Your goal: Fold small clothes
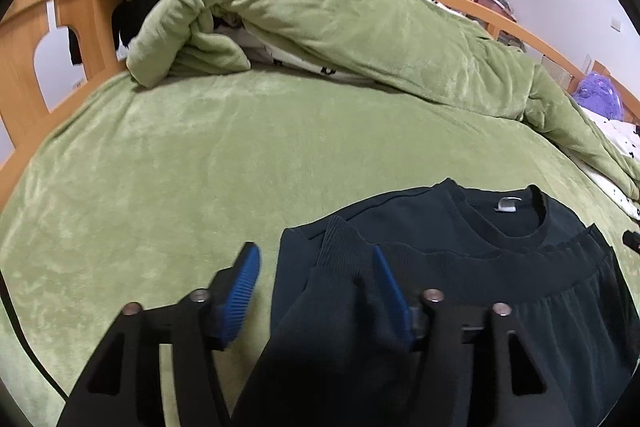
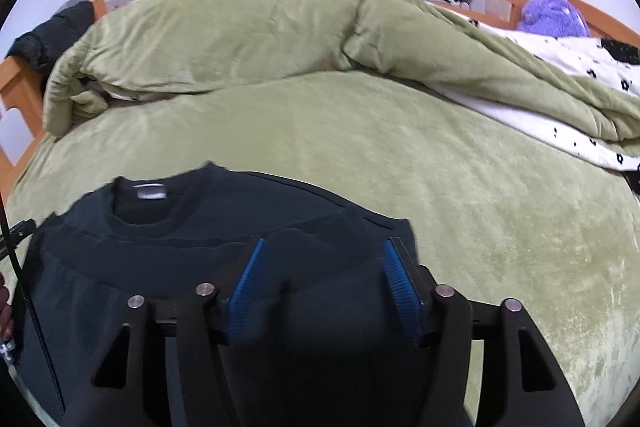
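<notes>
Two grippers are over one dark navy knit sweatshirt [image 1: 460, 267] lying on the green plush bed cover [image 1: 200, 155]. The garment lies flat with its ribbed round neckline away from the cameras, its lower hem folded up to just below the collar. Left gripper [image 1: 316, 279]: blue-padded fingers spread wide, with the ribbed cuff of a sleeve [image 1: 344, 251] lying between them; the cloth is not pinched. Right gripper [image 2: 324, 271]: fingers likewise wide apart, straddling folded dark cloth at the garment's right side, no grip visible. Behind the sweatshirt, a bunched green plush quilt [image 2: 240, 35] with a white flower-print lining lies across the bed, inside an orange wooden bed frame [image 1: 28, 39]. A purple fluffy item [image 2: 554, 15] sits far right.
</notes>
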